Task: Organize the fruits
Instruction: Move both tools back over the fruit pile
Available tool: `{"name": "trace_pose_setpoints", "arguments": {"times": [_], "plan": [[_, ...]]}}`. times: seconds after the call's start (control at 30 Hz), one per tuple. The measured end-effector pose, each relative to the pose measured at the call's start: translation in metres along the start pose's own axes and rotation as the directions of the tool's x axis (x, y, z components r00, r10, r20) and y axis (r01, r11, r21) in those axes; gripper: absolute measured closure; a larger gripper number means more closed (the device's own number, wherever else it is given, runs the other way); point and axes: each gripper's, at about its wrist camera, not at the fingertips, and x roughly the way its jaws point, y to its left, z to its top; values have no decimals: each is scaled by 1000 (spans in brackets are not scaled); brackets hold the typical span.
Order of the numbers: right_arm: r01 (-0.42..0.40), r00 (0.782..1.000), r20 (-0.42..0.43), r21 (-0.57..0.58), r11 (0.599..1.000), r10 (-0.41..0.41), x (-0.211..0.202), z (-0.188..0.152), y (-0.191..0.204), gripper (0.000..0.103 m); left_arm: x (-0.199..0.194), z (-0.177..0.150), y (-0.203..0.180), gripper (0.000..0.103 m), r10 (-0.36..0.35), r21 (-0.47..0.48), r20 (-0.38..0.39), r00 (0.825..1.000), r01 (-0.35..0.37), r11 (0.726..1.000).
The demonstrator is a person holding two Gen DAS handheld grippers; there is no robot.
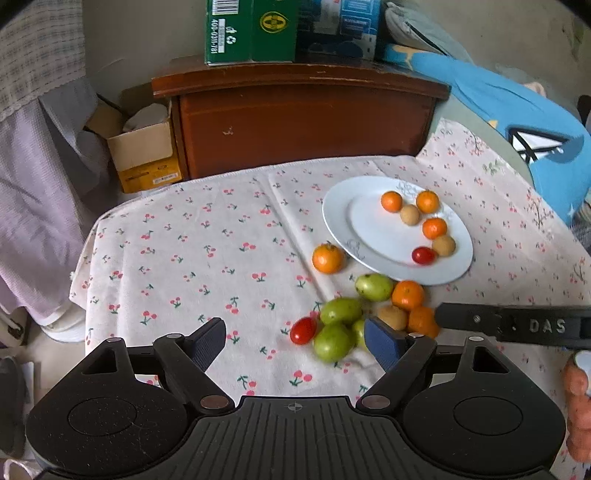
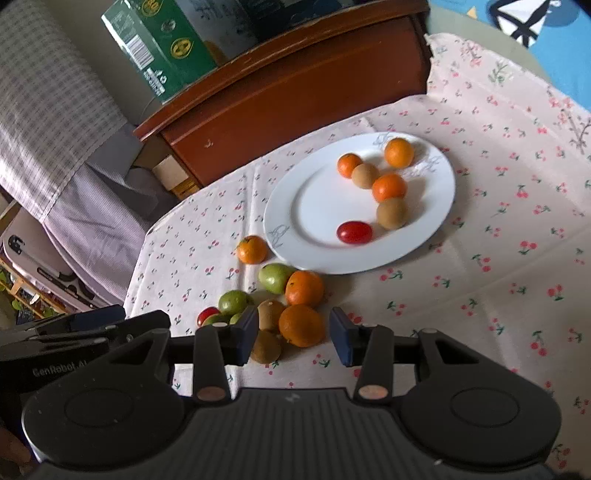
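A white plate (image 1: 336, 218) (image 2: 317, 206) holds three small oranges, two brown fruits and a red tomato (image 2: 354, 232). In front of it on the cloth lies a pile of green fruits (image 1: 340, 311), oranges (image 2: 301, 325), brown fruits (image 2: 265, 347) and a red tomato (image 1: 303, 330). One orange (image 1: 327, 258) lies alone left of the plate. My left gripper (image 1: 295, 341) is open above the cloth by the pile's left side. My right gripper (image 2: 293, 334) is open, its jaws on either side of the nearest orange, apart from it.
The table carries a cherry-print cloth (image 1: 192, 243). A brown wooden cabinet (image 1: 295, 118) stands behind it with green boxes (image 1: 251, 29) on top. A cardboard box (image 1: 144, 155) sits on the floor at left. A blue cushion (image 1: 517, 122) lies at right.
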Motion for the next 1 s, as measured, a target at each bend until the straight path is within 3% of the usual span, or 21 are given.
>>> {"name": "trace_pose_setpoints", "arguments": {"times": [0.17, 0.33, 0.43, 0.5, 0.83, 1.0], "plan": [[2, 1000, -23, 9, 1000, -2, 12, -3, -1, 60, 2, -9, -7, 23, -17, 65, 8, 1000, 16, 998], [5, 999, -37, 14, 1000, -5, 22, -6, -1, 62, 9, -16, -16, 37, -49, 128, 2, 999, 48, 991], [11, 999, -34, 16, 1000, -11, 25, -7, -1, 66, 16, -18, -16, 51, -76, 123, -20, 997, 78, 989], [14, 999, -33, 17, 1000, -13, 27, -7, -2, 67, 21, -19, -16, 54, -81, 121, -28, 996, 84, 989], [14, 999, -34, 33, 999, -13, 33, -9, -5, 70, 37, -21, -22, 56, -94, 133, -31, 995, 97, 986], [13, 999, -33, 35, 999, -12, 33, -9, -5, 70, 47, -23, -24, 71, -95, 130, -49, 994, 101, 986]]}}
